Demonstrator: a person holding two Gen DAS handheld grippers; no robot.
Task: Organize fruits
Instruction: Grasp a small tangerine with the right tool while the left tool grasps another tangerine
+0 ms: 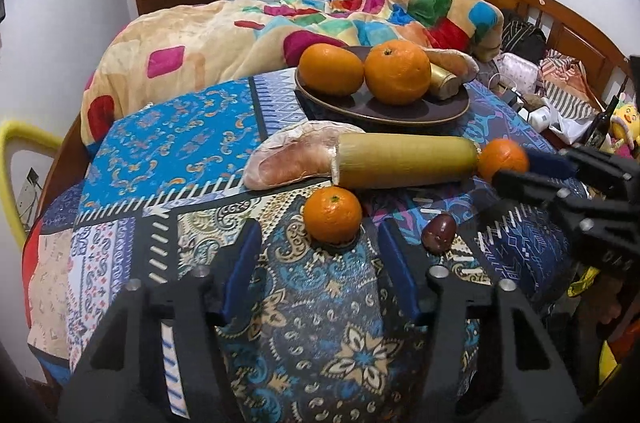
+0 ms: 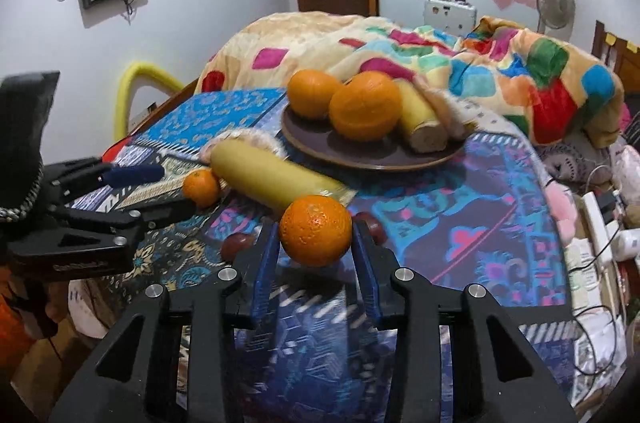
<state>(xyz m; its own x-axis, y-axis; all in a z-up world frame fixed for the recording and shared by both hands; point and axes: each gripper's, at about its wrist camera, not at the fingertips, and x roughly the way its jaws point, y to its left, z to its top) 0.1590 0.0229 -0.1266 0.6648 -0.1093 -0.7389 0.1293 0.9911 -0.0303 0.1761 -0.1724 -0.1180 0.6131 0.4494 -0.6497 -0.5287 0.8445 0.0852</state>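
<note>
Now, right gripper point(image 2: 316, 237) clamped on orange point(image 2: 315, 230), left gripper point(image 1: 318, 243) half-open, jaws flanking small orange point(image 1: 332, 214) untouched.

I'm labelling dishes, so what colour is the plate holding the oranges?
Dark brown plate, plain with no pattern; clearest in the right wrist view.

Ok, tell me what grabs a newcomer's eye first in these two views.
First, the bright orange squeezed between the blue pads of the right claw, just above the patterned tablecloth. Behind it a dark plate holds two larger oranges and a corn cob. To the left, the left claw stands open around a smaller orange that sits on the cloth near a long corn cob.
</note>
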